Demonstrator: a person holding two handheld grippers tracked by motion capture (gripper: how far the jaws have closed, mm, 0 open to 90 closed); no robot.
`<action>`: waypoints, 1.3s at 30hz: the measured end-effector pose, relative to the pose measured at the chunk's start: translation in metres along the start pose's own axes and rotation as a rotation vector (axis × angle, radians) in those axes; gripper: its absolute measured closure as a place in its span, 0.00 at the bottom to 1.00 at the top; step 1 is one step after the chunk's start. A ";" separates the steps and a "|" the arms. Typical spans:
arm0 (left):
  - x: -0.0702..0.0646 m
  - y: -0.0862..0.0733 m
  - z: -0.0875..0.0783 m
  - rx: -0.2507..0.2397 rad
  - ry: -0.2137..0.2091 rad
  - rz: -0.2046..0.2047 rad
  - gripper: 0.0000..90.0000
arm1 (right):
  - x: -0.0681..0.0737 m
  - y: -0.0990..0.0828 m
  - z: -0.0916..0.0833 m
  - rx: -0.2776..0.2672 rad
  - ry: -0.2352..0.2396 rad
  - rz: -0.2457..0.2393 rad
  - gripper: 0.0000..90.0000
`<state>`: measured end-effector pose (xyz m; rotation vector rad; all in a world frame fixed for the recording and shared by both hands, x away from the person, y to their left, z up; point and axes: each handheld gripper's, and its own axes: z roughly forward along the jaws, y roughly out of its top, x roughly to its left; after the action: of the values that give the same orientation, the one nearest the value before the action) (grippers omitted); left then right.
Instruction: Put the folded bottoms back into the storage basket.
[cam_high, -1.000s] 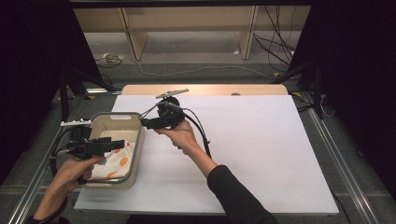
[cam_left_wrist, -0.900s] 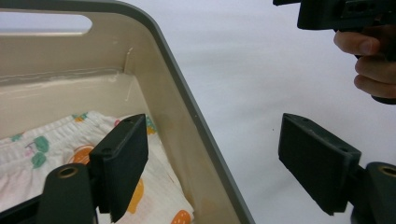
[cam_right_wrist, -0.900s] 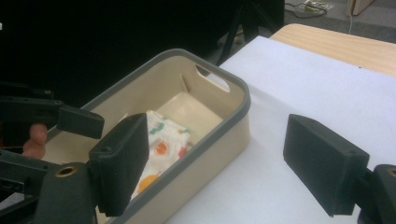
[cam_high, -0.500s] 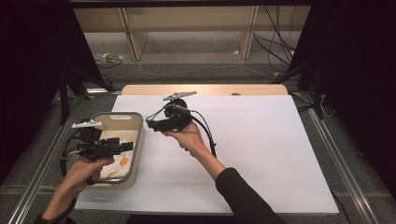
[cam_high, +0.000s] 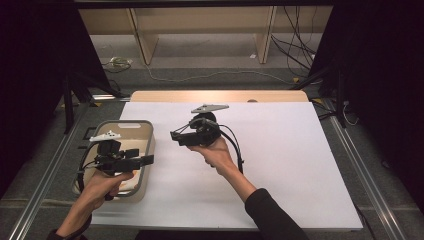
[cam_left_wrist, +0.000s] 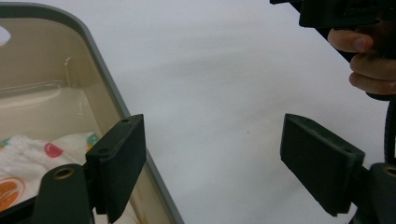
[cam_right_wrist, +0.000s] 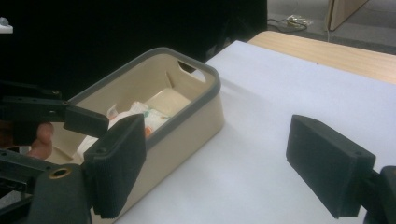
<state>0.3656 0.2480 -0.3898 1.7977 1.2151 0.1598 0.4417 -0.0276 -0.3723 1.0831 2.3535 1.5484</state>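
Beige plastic bin with grey rim (cam_high: 131, 123): lower left of the high view, patterned white cloth (cam_left_wrist: 32, 154) inside.
Left gripper (cam_high: 148, 160): I've drawn it back toward the bin's near end; jaws apart, empty.
Right gripper (cam_high: 174, 135): I've shifted it right, away from the bin; jaws apart, empty.

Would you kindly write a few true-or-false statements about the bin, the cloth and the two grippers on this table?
1. The beige bin stands on the white sheet. True.
2. The left gripper holds the cloth. False: its jaws are open with nothing between them.
3. A patterned cloth lies inside the bin. True.
4. The right gripper is shut. False: its jaws stand open and hold nothing.
5. The bin lies tipped on its side. False: it stands upright.
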 end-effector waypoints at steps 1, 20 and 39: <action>-0.001 0.000 0.001 -0.002 -0.002 0.003 0.25 | -0.001 -0.001 -0.003 -0.005 -0.004 0.003 0.23; -0.024 -0.009 0.016 -0.031 -0.058 0.064 0.22 | -0.014 -0.023 -0.044 -0.073 -0.044 0.011 0.20; -0.032 -0.015 0.021 -0.072 -0.076 0.097 0.20 | -0.028 -0.048 -0.077 -0.125 -0.064 0.022 0.20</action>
<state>0.3509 0.2112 -0.4014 1.7844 1.0570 0.1870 0.4031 -0.1131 -0.3841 1.1171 2.1792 1.6181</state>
